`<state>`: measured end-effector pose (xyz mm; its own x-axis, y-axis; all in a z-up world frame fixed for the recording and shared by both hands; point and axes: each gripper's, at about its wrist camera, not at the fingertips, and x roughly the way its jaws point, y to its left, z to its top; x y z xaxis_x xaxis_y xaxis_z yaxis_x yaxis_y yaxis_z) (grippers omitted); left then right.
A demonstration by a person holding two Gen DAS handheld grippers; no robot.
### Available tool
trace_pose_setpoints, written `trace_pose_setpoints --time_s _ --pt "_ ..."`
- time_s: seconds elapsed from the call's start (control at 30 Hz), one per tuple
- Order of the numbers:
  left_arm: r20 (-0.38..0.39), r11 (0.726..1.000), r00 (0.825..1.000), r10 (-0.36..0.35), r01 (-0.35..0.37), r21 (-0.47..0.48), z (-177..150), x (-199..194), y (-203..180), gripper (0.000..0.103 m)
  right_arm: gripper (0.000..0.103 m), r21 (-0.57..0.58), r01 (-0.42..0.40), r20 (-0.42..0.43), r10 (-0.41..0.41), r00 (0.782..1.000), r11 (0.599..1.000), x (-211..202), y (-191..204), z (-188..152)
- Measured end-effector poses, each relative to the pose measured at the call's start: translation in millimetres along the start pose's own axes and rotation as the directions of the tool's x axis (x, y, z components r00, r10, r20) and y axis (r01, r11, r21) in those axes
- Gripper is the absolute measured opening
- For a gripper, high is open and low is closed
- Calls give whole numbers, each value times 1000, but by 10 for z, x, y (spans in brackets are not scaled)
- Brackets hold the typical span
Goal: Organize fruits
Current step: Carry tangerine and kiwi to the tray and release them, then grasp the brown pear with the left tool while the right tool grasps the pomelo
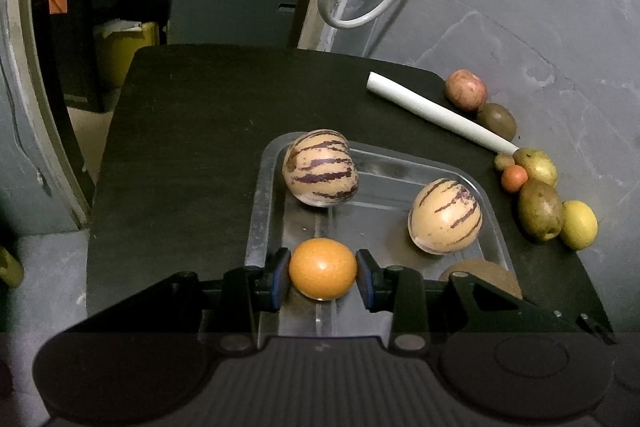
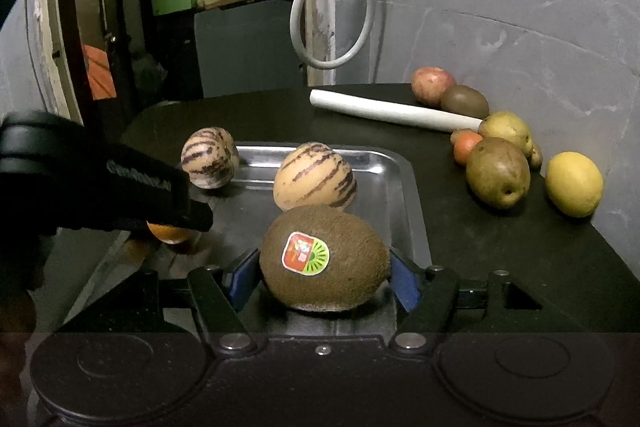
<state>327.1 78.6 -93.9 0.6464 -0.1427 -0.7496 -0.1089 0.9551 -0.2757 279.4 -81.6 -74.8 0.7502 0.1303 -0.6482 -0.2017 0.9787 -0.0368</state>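
Note:
A metal tray point(image 1: 376, 167) point(image 2: 394, 171) lies on a black table. Two striped pepino melons point(image 1: 320, 167) point(image 1: 445, 215) sit in it; both show in the right wrist view point(image 2: 209, 157) point(image 2: 315, 175). My left gripper point(image 1: 322, 275) is shut on an orange point(image 1: 322, 269) just above the tray's near left part; the orange peeks out under that gripper in the right wrist view point(image 2: 170, 234). My right gripper point(image 2: 325, 277) is shut on a brown kiwi with a sticker point(image 2: 325, 258) over the tray's near right part. The kiwi's top shows in the left wrist view point(image 1: 480, 273).
Along the table's right edge by the grey wall lie a red apple point(image 2: 432, 85), a kiwi point(image 2: 465, 101), a small orange fruit point(image 2: 466, 146), two brownish-yellow pears point(image 2: 498, 171) point(image 2: 507, 130), and a lemon point(image 2: 574, 183). A white tube point(image 2: 392, 110) lies across the back. A cable loop point(image 2: 332, 11) hangs behind.

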Motion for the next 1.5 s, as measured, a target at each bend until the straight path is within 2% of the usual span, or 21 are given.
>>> trace_pose_setpoints --time_s 0.07,0.2,0.27,0.47,0.6,0.77,0.9,1.03,1.13,1.27,1.37,1.5 --pt "6 999 999 -33 33 -30 7 -28 46 53 75 12 -15 -3 15 1000 1000 -4 -29 2" --pt "29 997 998 -60 61 -46 -3 -163 60 66 86 -13 -23 48 23 999 1000 -179 -65 23" --pt "47 997 997 -58 60 -51 -10 -269 57 82 89 -6 -15 65 15 998 1000 -304 -101 40" --pt "86 997 994 -63 66 -32 -76 -640 32 100 102 24 23 111 -26 994 999 -795 -237 50" --pt "79 998 995 -63 61 30 -216 -854 -52 102 102 52 60 105 -66 992 997 -1133 -360 -11" --pt "22 990 995 -92 89 109 -521 -1010 -226 102 102 77 109 51 -113 992 991 -1493 -565 -168" --pt "-36 974 990 -136 140 179 -773 -1061 -428 102 102 115 176 0 -177 984 978 -1673 -758 -275" --pt "-83 946 981 -177 192 262 -913 -1025 -699 102 102 242 228 -37 -226 973 943 -1785 -1036 -337" --pt "-109 921 975 -191 217 324 -930 -970 -875 102 102 337 247 -73 -237 969 908 -1793 -1250 -354" --pt "-107 882 975 -195 222 416 -861 -864 -1072 102 102 429 231 -93 -212 973 873 -1679 -1466 -280" --pt "-87 863 977 -193 212 458 -663 -730 -1212 102 102 478 206 -87 -187 979 854 -1487 -1570 -151" --pt "-47 834 980 -193 189 519 -365 -477 -1374 102 102 559 186 -86 -166 982 808 -1150 -1724 43"
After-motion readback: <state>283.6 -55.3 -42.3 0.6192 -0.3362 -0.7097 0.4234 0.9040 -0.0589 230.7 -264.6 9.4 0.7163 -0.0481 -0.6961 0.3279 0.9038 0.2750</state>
